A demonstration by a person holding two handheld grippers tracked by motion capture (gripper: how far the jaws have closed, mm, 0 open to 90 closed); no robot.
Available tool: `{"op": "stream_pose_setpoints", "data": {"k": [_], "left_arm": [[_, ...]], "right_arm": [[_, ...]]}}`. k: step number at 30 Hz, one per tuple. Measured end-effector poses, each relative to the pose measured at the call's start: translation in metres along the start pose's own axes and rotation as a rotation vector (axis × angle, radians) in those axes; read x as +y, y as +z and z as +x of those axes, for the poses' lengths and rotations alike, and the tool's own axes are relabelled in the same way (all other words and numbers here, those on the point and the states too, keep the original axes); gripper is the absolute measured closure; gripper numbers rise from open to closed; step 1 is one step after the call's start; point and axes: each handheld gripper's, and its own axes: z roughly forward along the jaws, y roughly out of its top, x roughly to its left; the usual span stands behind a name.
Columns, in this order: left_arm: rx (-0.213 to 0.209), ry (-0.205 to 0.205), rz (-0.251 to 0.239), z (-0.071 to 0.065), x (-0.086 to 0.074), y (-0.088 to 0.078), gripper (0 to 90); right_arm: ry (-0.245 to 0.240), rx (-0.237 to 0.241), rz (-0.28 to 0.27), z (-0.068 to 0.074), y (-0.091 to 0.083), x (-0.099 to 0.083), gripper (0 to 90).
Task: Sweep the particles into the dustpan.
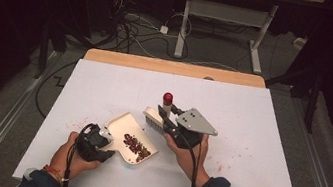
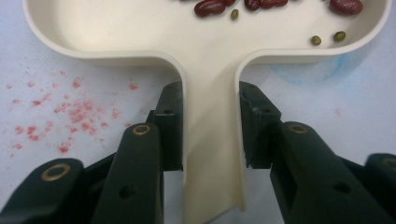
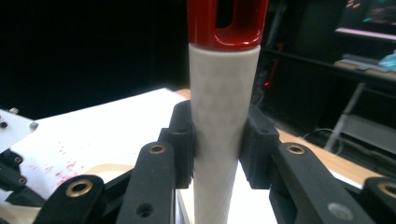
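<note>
Low in the centre of the high view we see the cream dustpan [image 1: 129,133] lying on the white table [image 1: 261,118], with a heap of red beans [image 1: 136,145] in its tray. At lower left of that frame the left gripper [image 1: 104,148] clamps the dustpan's handle; in the left gripper view its two black pads press both sides of the handle [image 2: 210,154], and a few small green beans [image 2: 327,38] sit near the tray's right corner. Red specks [image 2: 60,116] stain the table at left. Just right of the dustpan, the right gripper [image 1: 164,118] grasps the brush [image 1: 156,118] by its white handle [image 3: 219,140], which stands upright with its red cap [image 1: 168,97] on top, bristles down beside the tray's upper edge.
</note>
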Motion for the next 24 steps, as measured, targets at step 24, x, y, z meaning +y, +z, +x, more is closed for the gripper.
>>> {"op": "stream_pose_setpoints", "data": {"k": [24], "left_arm": [[-0.004, -0.008, -0.003, 0.001, 0.000, 0.000, 63.4]], "right_arm": [[-0.016, -0.004, -0.037, -0.014, -0.012, 0.007, 69.7]]}}
